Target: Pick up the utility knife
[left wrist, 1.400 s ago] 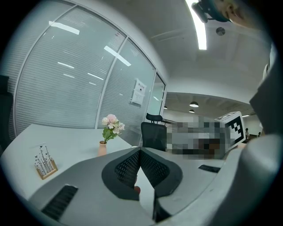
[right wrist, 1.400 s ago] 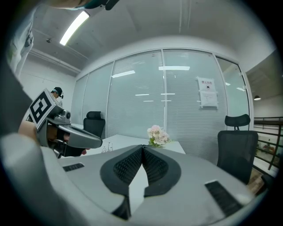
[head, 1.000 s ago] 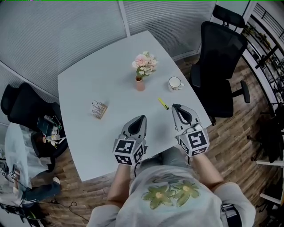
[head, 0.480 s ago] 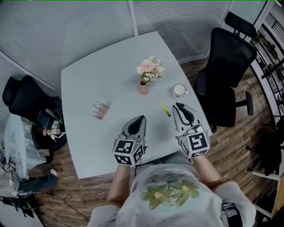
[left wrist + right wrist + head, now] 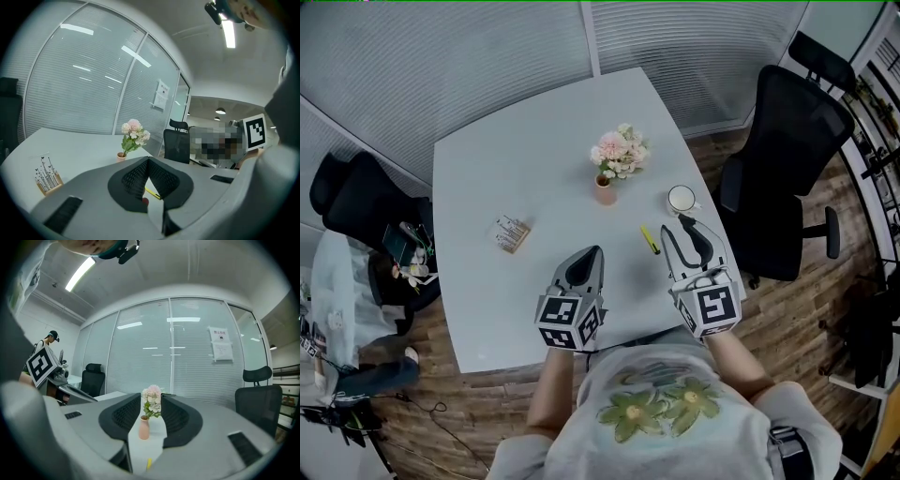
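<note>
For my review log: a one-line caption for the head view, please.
Left gripper shut, right gripper opening and empty beside the yellow knife on a white table; vase, mug and box beyond.

My head view is bright and even, with light falling from overhead. The pale table (image 5: 487, 187) shows only faint, soft shadows and no hard glare, and the small knife (image 5: 649, 240) stays crisp on it. Fisheye curves the walls and floor toward the edges. In the left gripper view a ceiling strip light (image 5: 228, 33) blows out white, and a dark vignette rings the frame. The right gripper view catches a second strip (image 5: 80, 273), and lamp reflections streak the glass wall (image 5: 187, 357); its corners go black too.
</note>
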Motion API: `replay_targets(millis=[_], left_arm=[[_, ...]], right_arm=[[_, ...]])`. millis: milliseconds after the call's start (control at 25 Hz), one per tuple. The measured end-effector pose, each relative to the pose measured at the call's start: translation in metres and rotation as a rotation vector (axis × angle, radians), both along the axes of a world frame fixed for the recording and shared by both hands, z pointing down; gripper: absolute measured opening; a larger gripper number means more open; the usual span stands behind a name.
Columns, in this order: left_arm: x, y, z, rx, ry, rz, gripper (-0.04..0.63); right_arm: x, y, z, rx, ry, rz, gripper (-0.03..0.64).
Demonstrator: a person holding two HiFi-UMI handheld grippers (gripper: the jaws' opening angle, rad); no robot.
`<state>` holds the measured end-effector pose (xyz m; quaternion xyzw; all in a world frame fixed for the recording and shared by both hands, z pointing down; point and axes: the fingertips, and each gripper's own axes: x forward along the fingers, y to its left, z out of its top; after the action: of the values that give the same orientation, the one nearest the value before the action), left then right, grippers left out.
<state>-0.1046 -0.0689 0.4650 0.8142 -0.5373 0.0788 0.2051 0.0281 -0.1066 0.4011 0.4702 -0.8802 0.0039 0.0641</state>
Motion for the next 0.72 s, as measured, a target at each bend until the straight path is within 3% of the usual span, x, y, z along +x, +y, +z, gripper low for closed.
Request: replay_targets(millis=[400, 720], left_arm=[[0.008, -0.006, 0.003, -0.009, -0.011, -0.017, 0.002], [0.008, -0.009, 0.007, -0.026, -0.023, -0.030, 0.002]], right_arm=[[-0.001, -0.009, 0.011, -0.027, 0.009, -0.040, 0.141], [-0.002, -0.017, 0.048, -0.096, 0.076, -0.048, 0.140]])
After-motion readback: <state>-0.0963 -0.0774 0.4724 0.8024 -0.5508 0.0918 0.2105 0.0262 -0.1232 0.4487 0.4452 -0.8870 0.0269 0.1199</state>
